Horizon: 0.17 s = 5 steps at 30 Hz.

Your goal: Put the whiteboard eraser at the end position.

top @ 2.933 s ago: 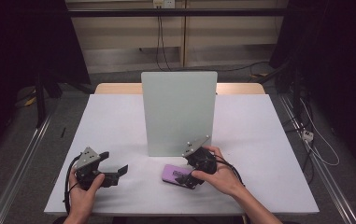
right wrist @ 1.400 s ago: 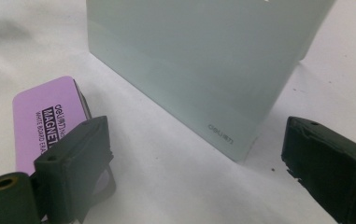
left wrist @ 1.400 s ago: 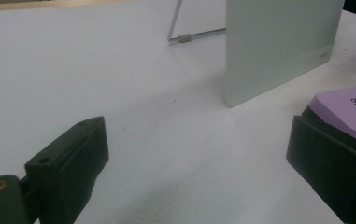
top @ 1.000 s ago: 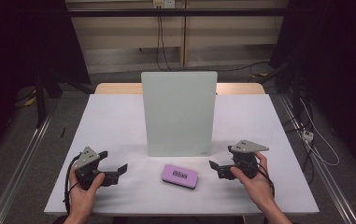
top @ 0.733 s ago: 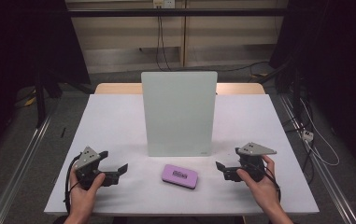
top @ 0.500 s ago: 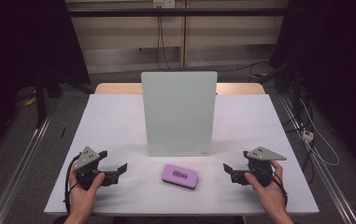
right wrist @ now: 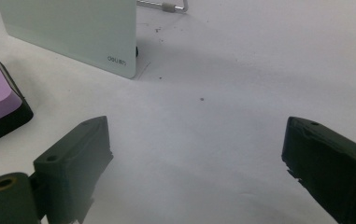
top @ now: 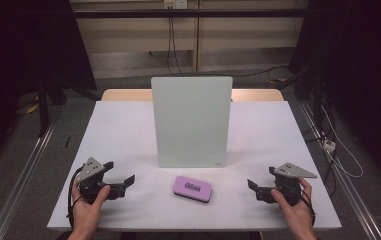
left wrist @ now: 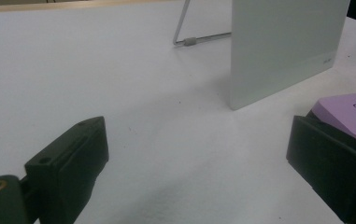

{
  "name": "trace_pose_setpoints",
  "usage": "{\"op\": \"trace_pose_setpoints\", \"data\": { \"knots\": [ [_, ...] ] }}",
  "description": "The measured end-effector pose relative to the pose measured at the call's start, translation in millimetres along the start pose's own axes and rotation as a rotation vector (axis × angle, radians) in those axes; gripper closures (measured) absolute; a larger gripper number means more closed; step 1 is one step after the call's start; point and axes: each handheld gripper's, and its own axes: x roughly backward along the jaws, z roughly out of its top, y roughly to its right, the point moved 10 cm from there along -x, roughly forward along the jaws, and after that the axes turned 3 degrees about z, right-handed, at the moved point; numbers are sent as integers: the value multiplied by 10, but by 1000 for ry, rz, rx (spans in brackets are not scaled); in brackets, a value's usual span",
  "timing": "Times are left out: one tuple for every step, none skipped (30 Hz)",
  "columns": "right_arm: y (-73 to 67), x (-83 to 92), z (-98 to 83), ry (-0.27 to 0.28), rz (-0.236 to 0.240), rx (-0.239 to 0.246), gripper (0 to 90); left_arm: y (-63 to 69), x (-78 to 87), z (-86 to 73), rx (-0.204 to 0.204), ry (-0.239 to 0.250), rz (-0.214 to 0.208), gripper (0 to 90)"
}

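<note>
I count one table (top: 128, 130), one upright whiteboard (top: 191, 120), two grippers and one purple eraser (top: 192, 188), and I place everything against the whiteboard. The table spreads out white on all sides of it. The whiteboard stands on a wire stand (left wrist: 185, 41) near the table's middle. My left gripper (top: 123, 181) rests in front of the whiteboard and off to its left, jaws spread wide with nothing between them; in the left gripper view the eraser sits just past the far jaw. My right gripper (top: 254, 187) rests in front of the whiteboard and off to its right, jaws likewise wide and empty. The eraser lies flat just in front of the whiteboard's lower edge, between the two grippers and touching neither.

Against the earliest frame, my right gripper was on the eraser, close in front of the whiteboard; it has since drawn away to the right, step by step. The eraser and left gripper have kept their places.
</note>
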Motion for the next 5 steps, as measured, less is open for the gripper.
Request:
{"op": "trace_pose_setpoints", "data": {
  "knots": [
    [1, -6, 2, 0, 2, 6, 80, -5, 3, 2, 4, 2, 2, 57],
    [2, -7, 4, -1, 3, 10, 80, -10, 4, 1, 4, 2, 5, 57],
    [6, -7, 7, -2, 2, 12, 80, -12, 2, -3, 6, 0, 5, 57],
    [11, -10, 11, 0, 2, 12, 80, -14, 2, -7, 5, -5, 1, 57],
    [8, -14, 10, -2, 3, 5, 80, -16, 0, -5, 6, -5, 2, 57]
  ]
}}
